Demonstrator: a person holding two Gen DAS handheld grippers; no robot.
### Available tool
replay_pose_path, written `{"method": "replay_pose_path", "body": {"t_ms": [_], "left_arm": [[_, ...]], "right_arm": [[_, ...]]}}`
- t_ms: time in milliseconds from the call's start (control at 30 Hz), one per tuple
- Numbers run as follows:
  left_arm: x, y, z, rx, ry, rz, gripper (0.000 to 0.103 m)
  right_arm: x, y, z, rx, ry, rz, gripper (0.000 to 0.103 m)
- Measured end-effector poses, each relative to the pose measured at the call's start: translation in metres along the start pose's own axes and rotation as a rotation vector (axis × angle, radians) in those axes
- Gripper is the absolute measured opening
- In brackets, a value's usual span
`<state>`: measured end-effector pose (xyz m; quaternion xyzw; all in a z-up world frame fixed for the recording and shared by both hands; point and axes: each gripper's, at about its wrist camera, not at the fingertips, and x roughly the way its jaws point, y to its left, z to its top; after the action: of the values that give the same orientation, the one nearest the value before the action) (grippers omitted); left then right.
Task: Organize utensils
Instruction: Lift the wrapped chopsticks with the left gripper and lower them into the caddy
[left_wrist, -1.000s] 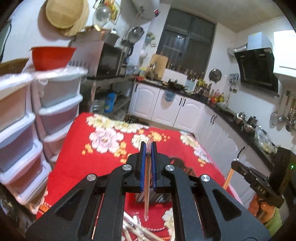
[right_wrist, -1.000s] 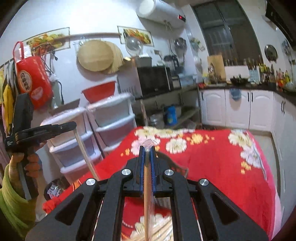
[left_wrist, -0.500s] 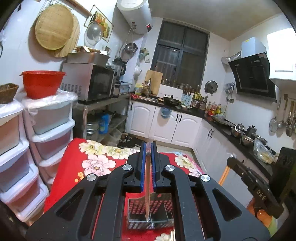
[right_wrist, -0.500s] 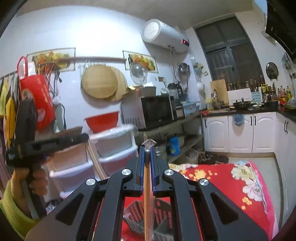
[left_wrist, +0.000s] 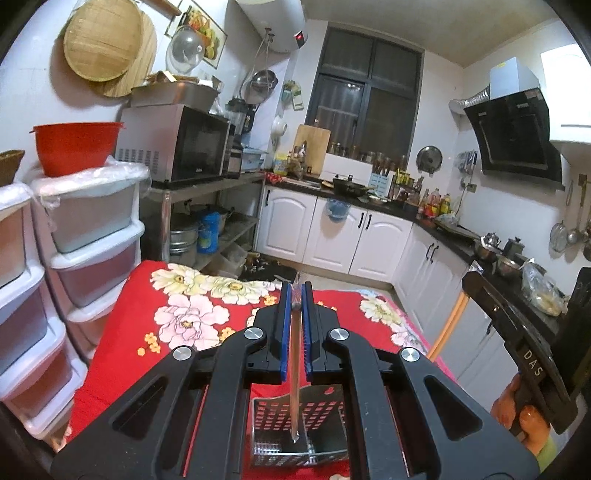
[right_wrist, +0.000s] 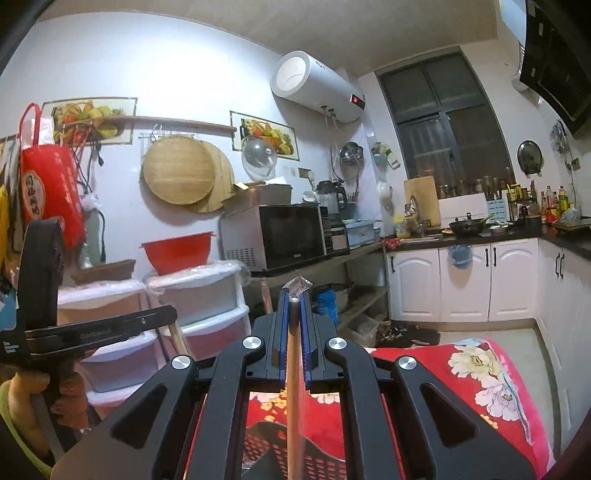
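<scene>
**Holding a chopstick in each gripper above the perforated holder**

Hanging straight down, each chopstick has its long axis upright. The left gripper is clenched on a chopstick whose tip sits just over the metal holder. The right gripper clamps a wooden chopstick above the same holder. The left looks nearer the opening. The holder stands on a red flowered cloth covering the table in a cluttered kitchen.

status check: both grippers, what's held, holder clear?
Left gripper shut on wrapped chopsticks, tip over perforated metal holder. Right gripper shut on a second wrapped pair, above the holder. Nothing blocking.
</scene>
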<state>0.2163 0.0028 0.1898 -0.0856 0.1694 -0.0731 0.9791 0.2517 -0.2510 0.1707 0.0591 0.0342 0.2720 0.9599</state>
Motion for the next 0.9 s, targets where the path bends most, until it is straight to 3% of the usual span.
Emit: {"method": "replay_pose_path", "body": {"t_ms": [467, 900], "left_arm": [[0.040, 0.008, -0.052, 0.025, 0.047, 0.056, 0.001], [0.048, 0.015, -0.069, 0.050, 0.037, 0.097, 0.002]], "right_arm": [[0.030, 0.002, -0.065, -0.005, 0.063, -0.024, 0.006], [0.041, -0.007, -0.091, 0.021, 0.133, -0.068, 0.006]]}}
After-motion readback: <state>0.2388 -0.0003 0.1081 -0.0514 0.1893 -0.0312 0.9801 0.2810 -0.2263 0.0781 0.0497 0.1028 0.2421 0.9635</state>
